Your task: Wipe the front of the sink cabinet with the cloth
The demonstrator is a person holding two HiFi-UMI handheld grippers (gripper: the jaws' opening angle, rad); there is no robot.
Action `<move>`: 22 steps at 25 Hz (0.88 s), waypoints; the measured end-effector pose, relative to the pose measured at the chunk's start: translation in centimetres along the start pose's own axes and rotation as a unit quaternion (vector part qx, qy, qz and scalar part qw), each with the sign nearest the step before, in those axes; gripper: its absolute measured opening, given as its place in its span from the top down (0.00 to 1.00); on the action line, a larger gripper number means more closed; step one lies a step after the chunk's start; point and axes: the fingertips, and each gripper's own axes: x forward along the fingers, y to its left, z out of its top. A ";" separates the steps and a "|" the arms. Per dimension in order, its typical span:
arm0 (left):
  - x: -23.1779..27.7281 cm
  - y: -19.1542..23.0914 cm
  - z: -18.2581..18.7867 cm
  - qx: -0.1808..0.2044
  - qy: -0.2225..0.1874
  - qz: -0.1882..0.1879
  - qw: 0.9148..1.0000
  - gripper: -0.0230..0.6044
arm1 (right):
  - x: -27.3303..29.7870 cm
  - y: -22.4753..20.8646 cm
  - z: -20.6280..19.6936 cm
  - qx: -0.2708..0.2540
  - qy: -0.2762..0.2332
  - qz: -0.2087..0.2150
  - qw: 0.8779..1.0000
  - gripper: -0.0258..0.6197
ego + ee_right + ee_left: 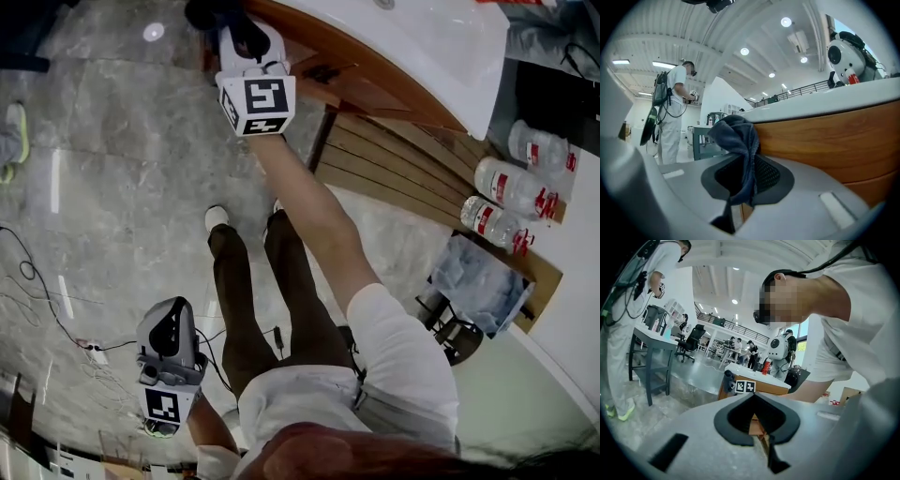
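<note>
Cloth (736, 133) between jaws of right claw (743, 161)

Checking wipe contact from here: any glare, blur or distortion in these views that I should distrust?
Head view: dim, with a glare spot on the glossy floor. Right gripper view: cloth and cabinet front sharp, but fisheye bows the counter edge. Left gripper view: strong fisheye, dark corners, bright background.

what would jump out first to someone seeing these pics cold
First, the dark blue cloth pinched in the right gripper, raised right by the wooden front of the sink cabinet. Then three water bottles lying at the right of the head view, by the slatted shelf under the white sink. The left gripper hangs low, shut and empty.
</note>
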 end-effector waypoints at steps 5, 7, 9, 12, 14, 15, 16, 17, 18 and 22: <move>0.8 -1.2 0.0 0.003 -0.004 -0.013 1.000 0.97 | -3.6 -3.1 0.0 0.000 -0.001 -0.029 1.000 0.86; 1.6 -1.8 0.1 0.008 -0.004 -0.022 1.000 0.97 | -5.7 -5.3 0.4 0.002 -0.003 -0.043 0.999 0.86; 2.2 -2.3 0.2 0.012 -0.003 -0.030 0.999 0.97 | -7.8 -7.5 0.8 0.003 -0.007 -0.056 0.998 0.85; 3.3 -3.5 0.1 0.013 -0.004 -0.043 0.999 0.97 | -11.2 -10.8 1.0 0.002 -0.012 -0.078 0.997 0.85; 4.3 -4.6 -0.2 0.015 -0.002 -0.057 0.998 0.97 | -13.5 -13.2 0.8 0.002 -0.012 -0.097 0.995 0.85; 4.8 -5.1 -0.3 0.016 0.000 -0.064 0.998 0.97 | -14.6 -14.3 0.6 0.000 -0.010 -0.106 0.994 0.85; 5.2 -5.6 -0.3 0.018 0.001 -0.071 0.997 0.97 | -15.7 -15.4 0.5 -0.002 -0.008 -0.115 0.993 0.85; 5.7 -6.1 -0.3 0.019 0.002 -0.076 0.997 0.97 | -16.9 -16.5 0.3 -0.005 -0.006 -0.122 0.992 0.85; 6.1 -6.7 -0.4 0.021 0.002 -0.082 0.996 0.97 | -18.0 -17.6 0.1 -0.008 -0.004 -0.130 0.991 0.85; 8.0 -8.8 -1.5 0.025 0.005 -0.101 0.995 0.97 | -22.6 -21.8 -1.1 -0.006 0.000 -0.162 0.987 0.85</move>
